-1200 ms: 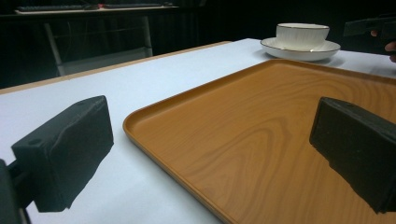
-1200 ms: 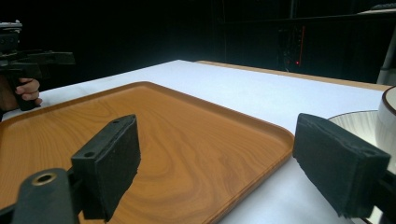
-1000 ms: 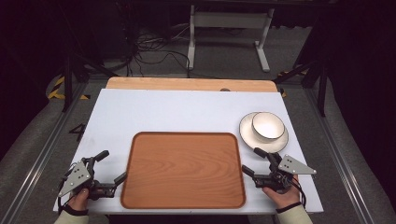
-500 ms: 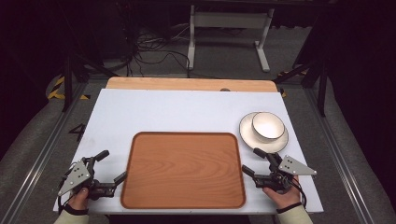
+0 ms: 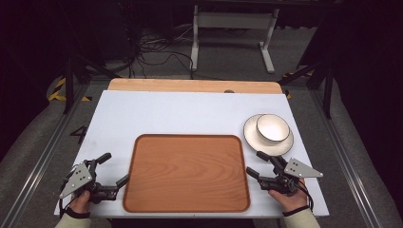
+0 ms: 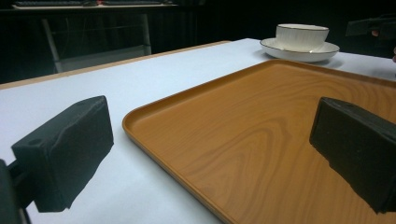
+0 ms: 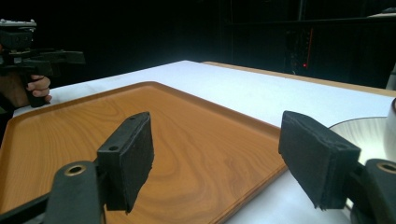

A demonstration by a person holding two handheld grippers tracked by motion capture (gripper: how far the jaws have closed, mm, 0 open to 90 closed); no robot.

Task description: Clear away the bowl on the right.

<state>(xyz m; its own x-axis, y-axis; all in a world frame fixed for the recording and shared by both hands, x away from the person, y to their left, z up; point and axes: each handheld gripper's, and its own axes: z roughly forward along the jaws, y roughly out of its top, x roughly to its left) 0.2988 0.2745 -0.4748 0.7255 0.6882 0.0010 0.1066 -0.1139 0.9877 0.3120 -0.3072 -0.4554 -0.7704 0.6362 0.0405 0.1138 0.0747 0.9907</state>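
A brown wooden tray (image 5: 187,172) lies empty at the front middle of the white table (image 5: 180,114). A white bowl (image 5: 272,128) stands on a white plate (image 5: 251,132) just past the tray's far right corner. My left gripper (image 5: 114,168) rests open at the tray's left edge, nothing between its fingers. In its own view the tray (image 6: 261,135) spreads ahead with the bowl (image 6: 301,36) far off. My right gripper (image 5: 256,164) sits open by the tray's right edge, a little short of the plate. Its view shows the tray (image 7: 140,140) and the plate's rim (image 7: 359,128).
A strip of bare wood (image 5: 190,85) runs along the table's far edge. Beyond it stand a metal frame (image 5: 233,28) and floor cables (image 5: 157,52). In the right gripper view a hand (image 7: 32,88) holds the other gripper.
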